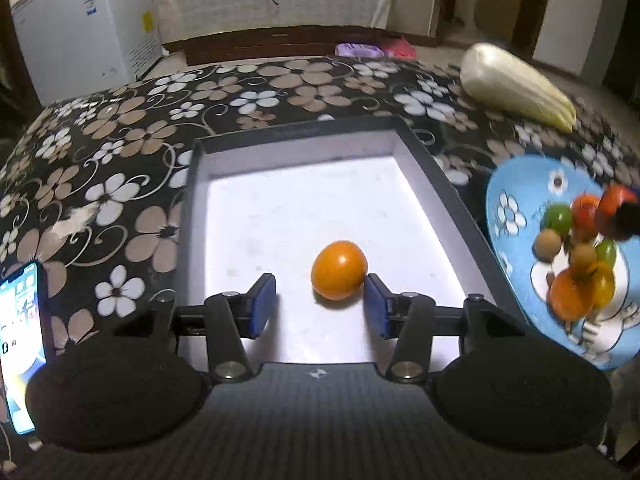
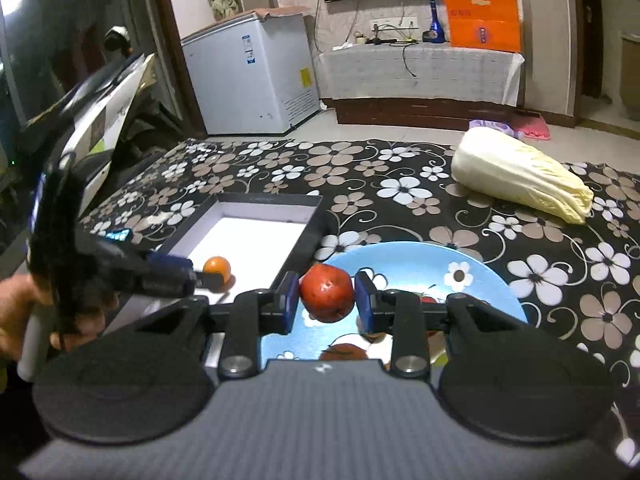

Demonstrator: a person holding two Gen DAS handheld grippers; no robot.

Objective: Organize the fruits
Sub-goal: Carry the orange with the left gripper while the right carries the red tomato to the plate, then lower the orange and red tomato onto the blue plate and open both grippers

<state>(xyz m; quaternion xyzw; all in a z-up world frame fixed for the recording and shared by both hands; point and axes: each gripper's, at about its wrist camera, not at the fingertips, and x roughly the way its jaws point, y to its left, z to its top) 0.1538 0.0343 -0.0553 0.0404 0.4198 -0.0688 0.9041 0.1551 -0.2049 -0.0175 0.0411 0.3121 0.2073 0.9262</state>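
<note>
An orange fruit (image 1: 339, 269) lies on the white floor of a black-rimmed box (image 1: 188, 216). My left gripper (image 1: 320, 306) is open; the fruit rests against its right pad, with a gap to the left pad. The left gripper also shows in the right wrist view (image 2: 202, 278) by the same orange fruit (image 2: 217, 267). My right gripper (image 2: 326, 300) is shut on a red fruit (image 2: 327, 293) and holds it above a blue flowered plate (image 2: 472, 276). The plate (image 1: 516, 188) holds several small orange, green and brown fruits (image 1: 576, 264).
A napa cabbage (image 2: 524, 174) lies on the floral tablecloth (image 2: 384, 184) at the far right. A lit phone (image 1: 20, 344) is mounted at the left edge. A white freezer (image 2: 252, 76) and a covered bench stand beyond the table.
</note>
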